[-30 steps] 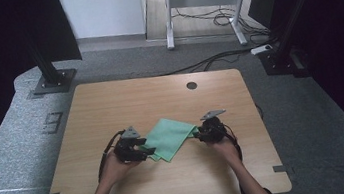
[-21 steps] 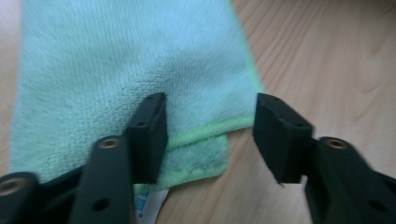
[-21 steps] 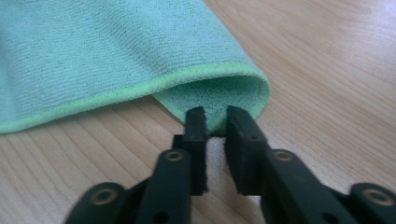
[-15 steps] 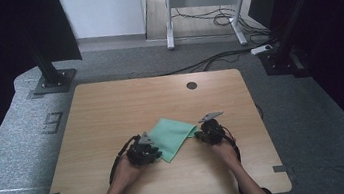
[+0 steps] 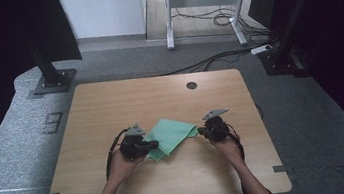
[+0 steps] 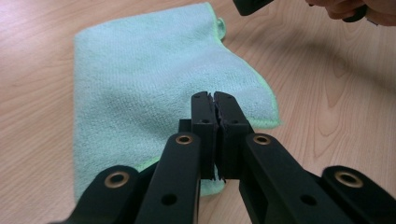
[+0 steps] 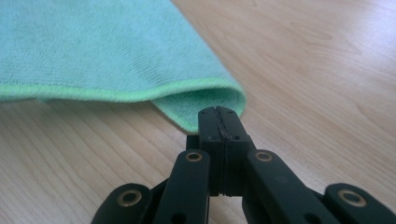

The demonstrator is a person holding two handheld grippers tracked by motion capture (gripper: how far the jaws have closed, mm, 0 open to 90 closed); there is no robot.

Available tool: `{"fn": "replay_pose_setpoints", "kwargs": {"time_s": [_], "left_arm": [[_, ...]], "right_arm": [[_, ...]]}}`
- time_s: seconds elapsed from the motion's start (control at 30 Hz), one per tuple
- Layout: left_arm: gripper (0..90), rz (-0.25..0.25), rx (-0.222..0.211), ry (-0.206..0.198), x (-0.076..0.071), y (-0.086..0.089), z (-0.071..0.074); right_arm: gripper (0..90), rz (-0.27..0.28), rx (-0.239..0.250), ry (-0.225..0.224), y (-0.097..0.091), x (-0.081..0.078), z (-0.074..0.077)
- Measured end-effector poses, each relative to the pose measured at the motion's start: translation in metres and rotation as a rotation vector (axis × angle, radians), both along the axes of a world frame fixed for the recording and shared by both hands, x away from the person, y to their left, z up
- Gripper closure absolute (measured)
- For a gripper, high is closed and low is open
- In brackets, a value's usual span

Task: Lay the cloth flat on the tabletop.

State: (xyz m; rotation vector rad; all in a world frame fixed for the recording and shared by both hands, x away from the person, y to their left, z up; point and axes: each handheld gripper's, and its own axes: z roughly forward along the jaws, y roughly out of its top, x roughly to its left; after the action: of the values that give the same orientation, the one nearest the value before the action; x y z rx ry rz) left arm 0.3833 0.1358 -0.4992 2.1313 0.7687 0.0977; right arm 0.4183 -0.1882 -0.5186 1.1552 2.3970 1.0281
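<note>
The green cloth is lying folded on the tabletop, between the two grippers and nearer the person's edge. In the left gripper view, the left gripper is covering the cloth's near edge with its own jaws, so whether fabric is pinched between them is hard to make out; the jaws are standing pressed together. The right gripper is sitting with its jaws closed at the cloth's folded corner, and the tips are hiding whether they are gripping fabric. Against the earlier high view, both sets of jaws have just been closing, and the left gripper is now sitting closer in, at the cloth's left edge.
</note>
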Motion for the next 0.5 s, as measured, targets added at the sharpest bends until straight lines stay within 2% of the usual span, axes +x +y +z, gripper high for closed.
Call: {"fn": "replay_pose_setpoints", "kwargs": {"time_s": [0.1, 0.13, 0.23, 0.27, 0.4, 0.5], "left_arm": [[87.4, 0.01, 0.008, -0.001, 0.001, 0.001, 0.0], [87.7, 0.012, 0.002, 0.001, 0.002, 0.002, -0.001], [88.0, 0.029, -0.015, -0.004, 0.006, 0.003, 0.002], [88.1, 0.043, -0.044, -0.008, 0.011, 0.004, 0.007], [88.2, 0.074, -0.07, -0.03, 0.017, 0.008, 0.016], [88.3, 0.109, -0.091, -0.054, 0.023, 0.013, 0.026]], "right_arm": [[85.8, -0.007, 0.016, 0.002, -0.001, 0.002, 0.001], [79.3, -0.01, 0.034, 0.011, 0.0, 0.005, -0.001], [76.3, -0.003, 0.044, 0.025, 0.003, 0.009, -0.004], [68.9, -0.008, 0.029, 0.031, 0.009, 0.012, -0.008], [69.9, -0.003, 0.007, 0.049, 0.016, 0.016, -0.015], [86.1, 0.005, -0.028, 0.053, 0.02, 0.016, -0.019]]}}
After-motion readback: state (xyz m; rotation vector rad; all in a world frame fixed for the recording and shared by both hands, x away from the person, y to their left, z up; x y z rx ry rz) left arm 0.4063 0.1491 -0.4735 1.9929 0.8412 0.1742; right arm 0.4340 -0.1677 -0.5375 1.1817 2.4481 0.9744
